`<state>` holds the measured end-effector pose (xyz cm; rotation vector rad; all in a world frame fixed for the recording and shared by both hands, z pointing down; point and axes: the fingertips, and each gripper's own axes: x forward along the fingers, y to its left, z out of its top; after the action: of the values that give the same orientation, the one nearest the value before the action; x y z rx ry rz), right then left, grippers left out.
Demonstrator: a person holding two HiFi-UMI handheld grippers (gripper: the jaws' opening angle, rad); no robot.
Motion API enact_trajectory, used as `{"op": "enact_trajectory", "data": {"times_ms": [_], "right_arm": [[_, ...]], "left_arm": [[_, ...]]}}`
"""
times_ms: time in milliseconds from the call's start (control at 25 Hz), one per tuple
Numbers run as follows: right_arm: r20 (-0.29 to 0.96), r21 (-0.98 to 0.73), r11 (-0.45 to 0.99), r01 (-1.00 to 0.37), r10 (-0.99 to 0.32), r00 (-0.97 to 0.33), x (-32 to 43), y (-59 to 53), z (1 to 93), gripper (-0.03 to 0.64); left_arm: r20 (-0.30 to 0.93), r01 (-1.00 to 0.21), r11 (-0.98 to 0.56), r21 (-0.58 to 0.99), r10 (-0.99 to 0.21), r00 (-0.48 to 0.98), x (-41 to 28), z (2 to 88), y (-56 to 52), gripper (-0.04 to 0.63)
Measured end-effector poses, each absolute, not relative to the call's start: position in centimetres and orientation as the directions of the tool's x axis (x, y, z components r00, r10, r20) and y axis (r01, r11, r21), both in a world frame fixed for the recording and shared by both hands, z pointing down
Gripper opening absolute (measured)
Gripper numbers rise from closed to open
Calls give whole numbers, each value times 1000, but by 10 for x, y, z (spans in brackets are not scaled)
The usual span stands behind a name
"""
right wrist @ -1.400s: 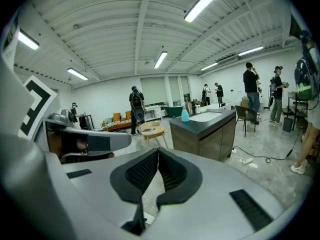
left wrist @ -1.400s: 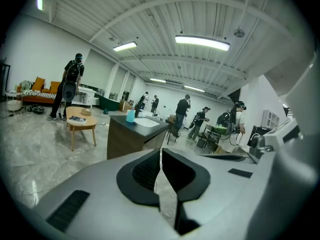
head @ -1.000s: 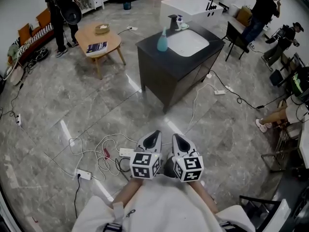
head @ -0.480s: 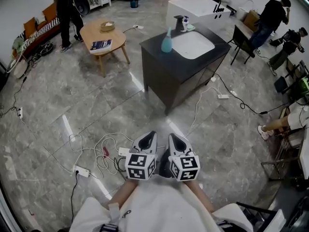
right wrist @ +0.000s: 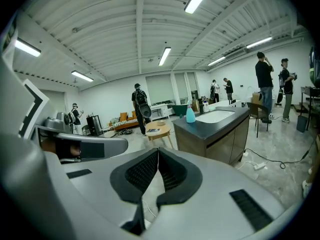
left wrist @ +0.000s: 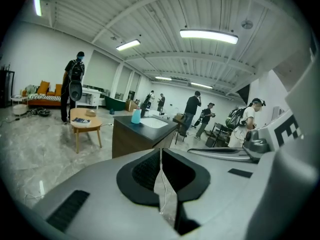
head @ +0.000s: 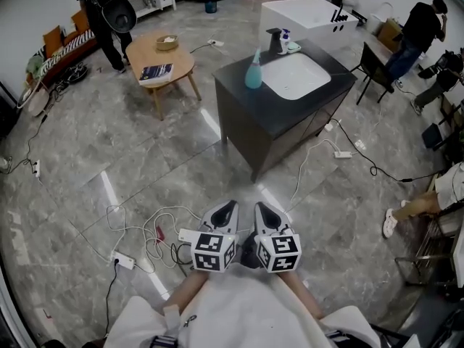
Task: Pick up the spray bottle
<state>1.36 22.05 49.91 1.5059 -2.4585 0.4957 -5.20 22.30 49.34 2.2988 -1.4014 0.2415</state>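
While both grippers ride low in the head view, side by side, there's no print out here to read. The cubes on the left gripper [head: 226,210] and the right gripper [head: 261,210] carry only black-and-white square patterns. The cover of the book [head: 156,71] on the round wooden table [head: 141,49] is too small to make out.

The left gripper's jaws are pressed together at the tips with nothing between them. Same story on the right: pads closed, holding nothing.

And the target? The spray bottle [head: 253,71], pale blue-green, stands upright on the dark counter [head: 239,91]. It is just beside the left edge of the white sink [head: 293,75] and well apart from both grippers. No label on it can be made out. A tap [head: 275,38] and a small white bottle [head: 286,38] stand behind the sink. Cables [head: 156,230] trail over the grey floor between the grippers and the counter.

Compared with a second ago, the counter and spray bottle now sit a little farther right and lower in the head view. The table has slid right with them, and so has the person in black [head: 109,6] beside it. The grippers keep their side-by-side pairing, jaws closed just as before.
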Motion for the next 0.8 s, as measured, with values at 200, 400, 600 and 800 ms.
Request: {"op": "enact_trajectory", "data": {"times_ms": [200,400,600,800], "right_arm": [[357,-177,434,-883,-808,-468,29,183,500,26],[375,-189,430,-883,-799,-470,46,155,505,26],[367,-213,439,-873,-792,-488,57,128,505,26],[354,-229,447,-865,-789,-502,71,105,504,26]], "left_arm": [[379,-882,-386,269,-800,466,-35,494,188,34],[390,-889,-372,267,-801,453,-19,494,160,34],[412,-899,-360,248,-801,435,-6,494,136,34],[415,-906,-357,226,-807,421,8,490,112,34]]}}
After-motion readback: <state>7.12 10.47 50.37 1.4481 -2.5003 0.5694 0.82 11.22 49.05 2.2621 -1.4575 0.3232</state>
